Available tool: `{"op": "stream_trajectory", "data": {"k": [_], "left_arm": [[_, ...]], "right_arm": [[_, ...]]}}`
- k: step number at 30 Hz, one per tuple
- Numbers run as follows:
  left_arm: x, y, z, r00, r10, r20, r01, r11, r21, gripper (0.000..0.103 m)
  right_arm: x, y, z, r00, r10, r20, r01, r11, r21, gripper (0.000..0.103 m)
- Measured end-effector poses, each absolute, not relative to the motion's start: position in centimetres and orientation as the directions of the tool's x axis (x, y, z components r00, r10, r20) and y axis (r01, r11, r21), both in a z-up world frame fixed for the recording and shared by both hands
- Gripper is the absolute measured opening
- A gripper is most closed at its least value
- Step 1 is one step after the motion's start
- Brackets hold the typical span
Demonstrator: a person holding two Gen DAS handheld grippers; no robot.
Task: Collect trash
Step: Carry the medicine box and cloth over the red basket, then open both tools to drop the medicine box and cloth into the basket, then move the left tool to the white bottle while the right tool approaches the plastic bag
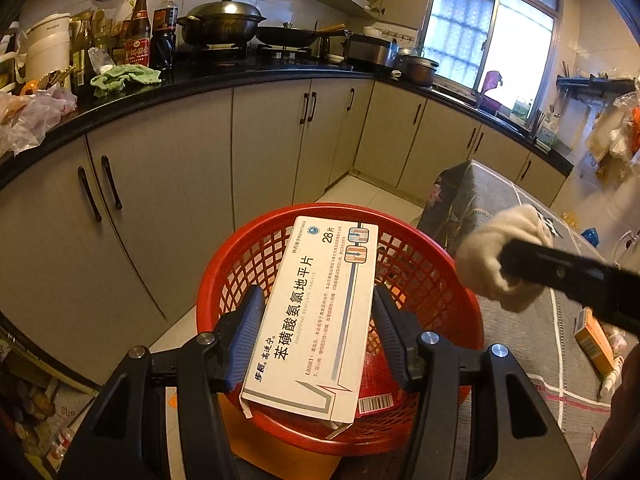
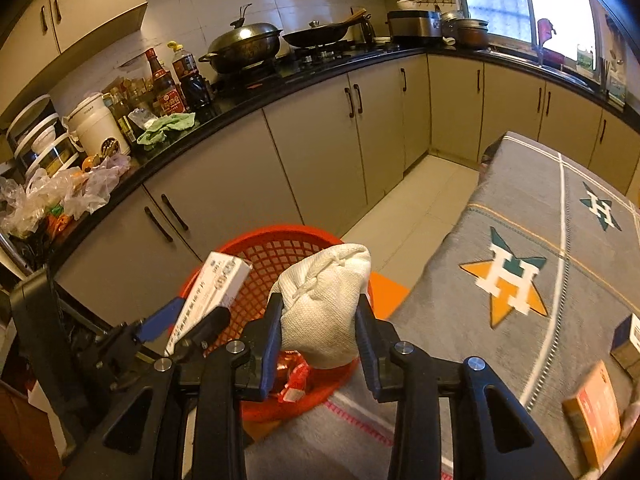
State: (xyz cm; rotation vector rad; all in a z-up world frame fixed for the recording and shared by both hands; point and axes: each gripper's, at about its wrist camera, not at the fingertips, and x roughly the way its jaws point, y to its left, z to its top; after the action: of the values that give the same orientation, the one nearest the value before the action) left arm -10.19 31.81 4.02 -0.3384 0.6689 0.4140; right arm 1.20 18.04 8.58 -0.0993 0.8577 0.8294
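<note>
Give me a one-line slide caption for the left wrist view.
Left hand-held gripper holds a white medicine box over the red basket while the right one brings a white cloth pouch.

Lidded wok (image 1: 221, 22) and green rag (image 1: 126, 78) on black counter (image 1: 224, 80)

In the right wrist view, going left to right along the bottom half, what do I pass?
Left gripper shut on the white medicine box → red basket → white cloth pouch clamped in the right gripper → grey patterned tablecloth → orange box near the right edge.
</note>
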Motion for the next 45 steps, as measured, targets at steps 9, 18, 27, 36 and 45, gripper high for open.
{"op": "stream_trajectory", "data": {"k": [9,18,27,36,45], "left_arm": [[-9.6,31.5,3.8,0.706,0.266,-0.656,-0.469,0.87,-0.153,0.068],[-10.3,30.5,4.9,0.721,0.277,-0.635,-0.461,0.876,-0.14,0.07],[-10.8,27.2,6.3,0.748,0.247,-0.616,-0.406,0.904,-0.131,0.07],[-10.2,22.0,6.9,0.76,0.195,-0.62,-0.317,0.944,-0.092,0.07],[-8.8,14.4,7.6,0.768,0.107,-0.631,-0.158,0.987,-0.024,0.07]], "right_arm": [[2.2,19.2,8.3,0.335,0.624,-0.705,-0.686,0.675,0.271,0.051],[2.2,15.9,9.4,0.365,0.642,-0.674,-0.649,0.695,0.31,0.054],[0.0,9.8,9.8,0.431,0.608,-0.667,-0.601,0.745,0.29,0.054],[-0.3,2.9,9.3,0.473,0.573,-0.669,-0.527,0.793,0.306,0.054],[1.7,-7.8,9.5,0.573,0.493,-0.654,-0.346,0.869,0.352,0.054]]}}
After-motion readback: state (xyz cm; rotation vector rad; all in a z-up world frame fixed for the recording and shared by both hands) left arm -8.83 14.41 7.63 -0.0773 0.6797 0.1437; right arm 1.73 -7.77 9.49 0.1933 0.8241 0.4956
